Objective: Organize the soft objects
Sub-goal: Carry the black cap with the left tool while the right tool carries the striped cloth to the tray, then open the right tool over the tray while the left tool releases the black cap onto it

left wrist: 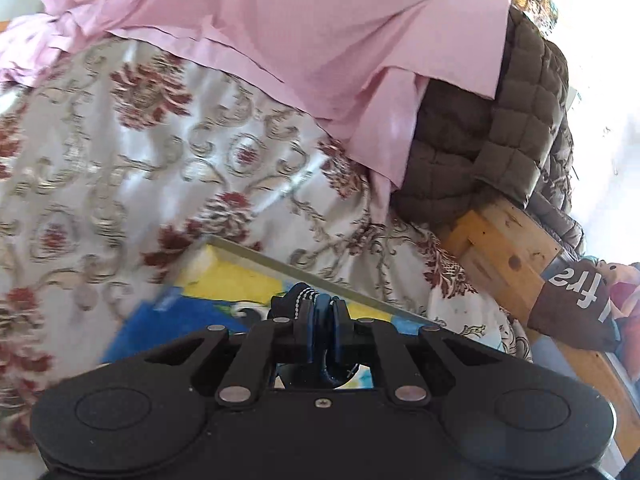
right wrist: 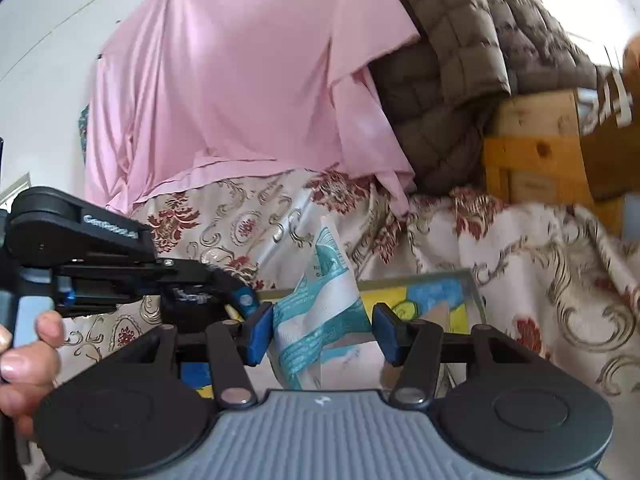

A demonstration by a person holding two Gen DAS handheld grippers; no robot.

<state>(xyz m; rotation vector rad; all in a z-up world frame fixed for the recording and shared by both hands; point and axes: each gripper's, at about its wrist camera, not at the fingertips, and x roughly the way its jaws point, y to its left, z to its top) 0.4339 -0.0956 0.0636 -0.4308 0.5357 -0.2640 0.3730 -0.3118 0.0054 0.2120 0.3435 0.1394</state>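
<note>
My left gripper (left wrist: 322, 316) is shut on a dark blue item with a bead chain (left wrist: 306, 294), held low over a colourful picture board (left wrist: 224, 284). In the right wrist view the left gripper (right wrist: 244, 300) shows at the left, held by a hand. My right gripper (right wrist: 324, 330) is open, its blue pads (right wrist: 260, 334) on either side of a white and teal packet (right wrist: 320, 308) that stands between them; whether they touch it I cannot tell. A pink sheet (left wrist: 280, 28) (right wrist: 240, 80) and a brown quilted blanket (left wrist: 500, 128) (right wrist: 452, 72) lie behind.
A cream floral cover (left wrist: 120, 152) (right wrist: 540, 248) spreads under everything. A wooden frame (left wrist: 508, 256) (right wrist: 536, 148) stands at the right. A brown cloth with white letters (left wrist: 576, 304) and colourful items lie by the frame.
</note>
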